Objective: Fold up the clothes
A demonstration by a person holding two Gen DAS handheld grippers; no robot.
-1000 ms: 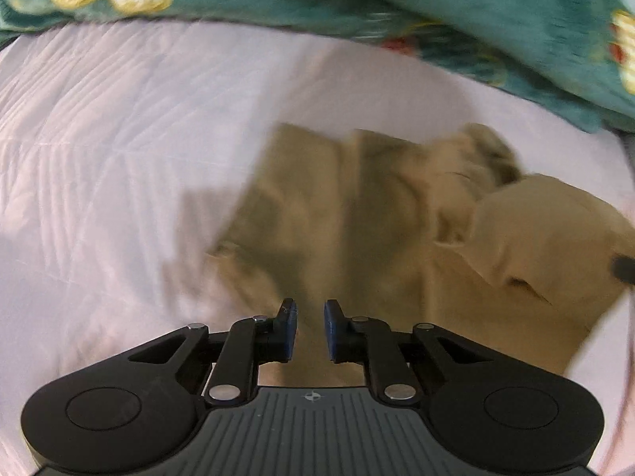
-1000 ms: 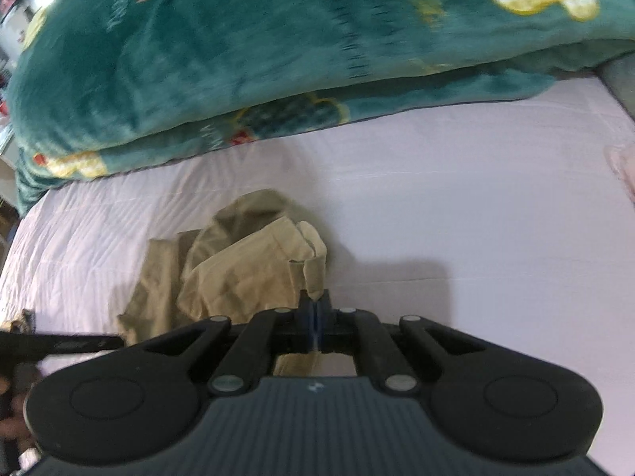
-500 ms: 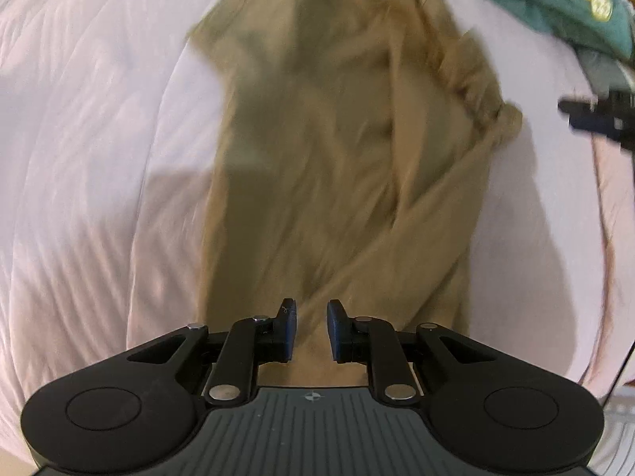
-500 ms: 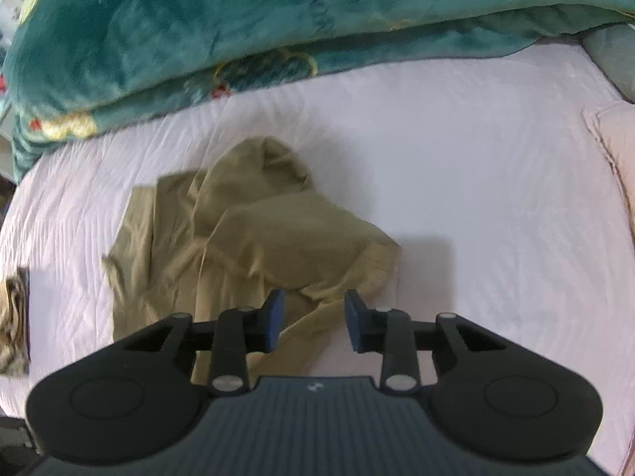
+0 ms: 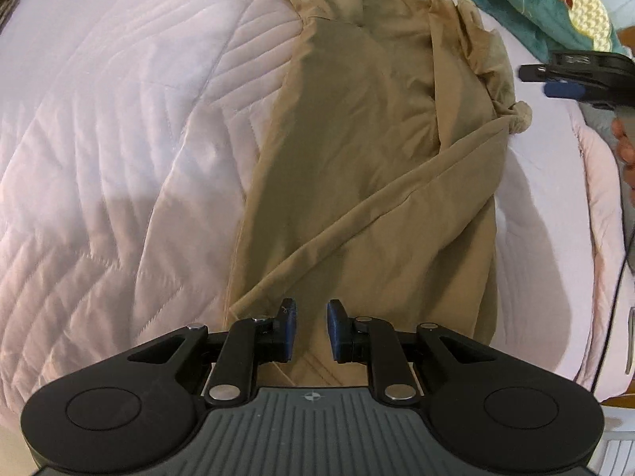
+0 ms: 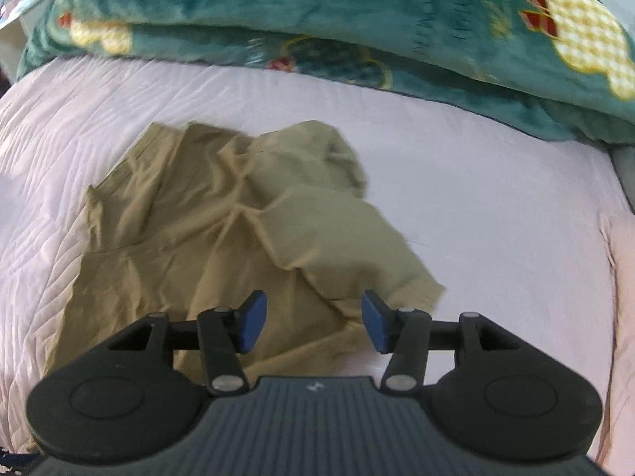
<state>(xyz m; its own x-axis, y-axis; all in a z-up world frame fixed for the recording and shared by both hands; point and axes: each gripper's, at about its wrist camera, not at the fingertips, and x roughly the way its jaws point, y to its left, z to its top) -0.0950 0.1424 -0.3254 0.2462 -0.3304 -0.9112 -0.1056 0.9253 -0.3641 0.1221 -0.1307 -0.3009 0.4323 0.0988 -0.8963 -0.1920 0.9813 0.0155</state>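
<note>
A pale quilt (image 5: 99, 139) covers the bed, with a teal blanket (image 6: 317, 8) heaped along its far edge. A tan shirt (image 5: 357, 158) lies spread on the quilt, one side folded over and its far end bunched. The left gripper (image 5: 311, 329) hangs over the shirt's near hem, jaws a little apart with nothing between them. The right gripper (image 6: 311, 321) is over the shirt's folded side, jaws opening, no cloth pinched

Bright even light, soft shadows, fisheye-bent edges, right view blurred.
</note>
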